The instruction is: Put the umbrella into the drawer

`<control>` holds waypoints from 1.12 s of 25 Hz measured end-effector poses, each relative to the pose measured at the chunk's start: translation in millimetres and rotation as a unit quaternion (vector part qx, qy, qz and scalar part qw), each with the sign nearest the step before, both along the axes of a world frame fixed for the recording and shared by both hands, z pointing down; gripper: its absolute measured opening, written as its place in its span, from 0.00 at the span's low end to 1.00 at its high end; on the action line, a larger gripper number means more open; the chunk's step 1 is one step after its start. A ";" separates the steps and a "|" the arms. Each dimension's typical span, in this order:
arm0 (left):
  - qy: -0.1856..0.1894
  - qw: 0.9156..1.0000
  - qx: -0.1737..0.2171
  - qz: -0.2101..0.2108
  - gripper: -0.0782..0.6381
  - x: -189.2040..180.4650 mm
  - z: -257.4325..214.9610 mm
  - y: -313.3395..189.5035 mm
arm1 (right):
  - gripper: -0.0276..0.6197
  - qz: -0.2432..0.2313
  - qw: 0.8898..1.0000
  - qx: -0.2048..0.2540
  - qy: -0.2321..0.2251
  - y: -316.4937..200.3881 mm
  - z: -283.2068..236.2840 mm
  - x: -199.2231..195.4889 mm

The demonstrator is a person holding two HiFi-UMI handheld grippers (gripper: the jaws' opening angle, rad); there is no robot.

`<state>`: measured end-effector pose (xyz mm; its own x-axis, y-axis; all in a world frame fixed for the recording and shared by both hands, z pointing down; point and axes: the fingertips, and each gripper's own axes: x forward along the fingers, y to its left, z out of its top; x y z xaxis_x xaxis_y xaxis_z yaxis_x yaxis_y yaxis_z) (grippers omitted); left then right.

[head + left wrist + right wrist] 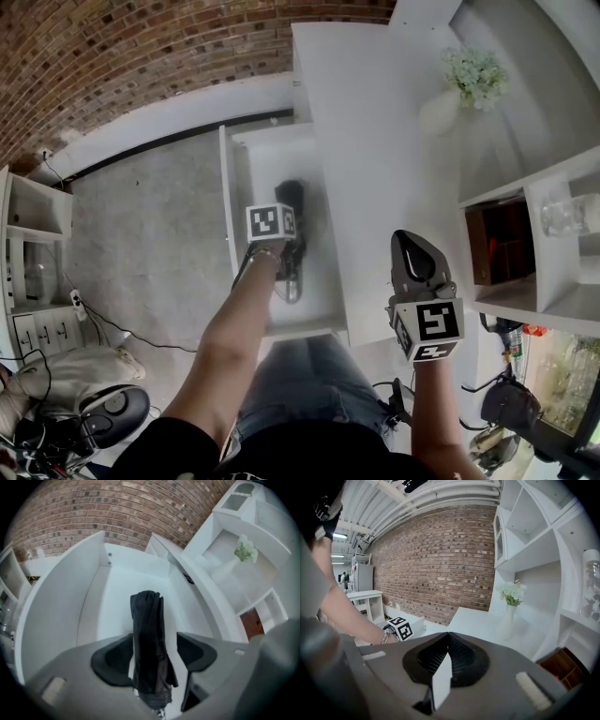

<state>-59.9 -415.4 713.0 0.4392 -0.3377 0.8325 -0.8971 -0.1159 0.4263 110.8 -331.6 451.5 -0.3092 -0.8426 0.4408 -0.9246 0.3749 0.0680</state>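
The black folded umbrella (292,202) lies lengthwise on the floor of the open white drawer (228,202). In the left gripper view the umbrella (149,634) runs up between the two jaws, with its strap end nearest the camera. My left gripper (287,261) reaches down into the drawer (61,606) and stands open around the umbrella; a gap shows at the right pad (197,651). My right gripper (413,240) is shut and empty, held over the front edge of the white countertop (375,141). Its jaw tips meet in the right gripper view (448,634).
A white vase of flowers (466,86) stands at the back of the countertop. Shelves at the right hold a brown box (502,242) and a glass jar (565,216). Cables and gear (84,412) lie on the floor at the left.
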 end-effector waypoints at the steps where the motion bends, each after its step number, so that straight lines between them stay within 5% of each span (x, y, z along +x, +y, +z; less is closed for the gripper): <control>1: 0.002 1.000 0.003 0.002 0.51 -0.7 -5.2 0.6 | 0.05 -0.002 1.000 0.001 0.000 0.2 -2.2 -2.6; 11: 0.043 0.997 0.062 0.011 0.52 -9.3 -69.9 11.2 | 0.05 -0.018 0.999 0.038 0.007 2.6 -38.8 -22.8; 28: 0.041 0.982 0.180 0.043 0.52 -32.5 -164.4 23.5 | 0.05 -0.016 0.995 0.098 0.002 4.9 -93.8 -28.2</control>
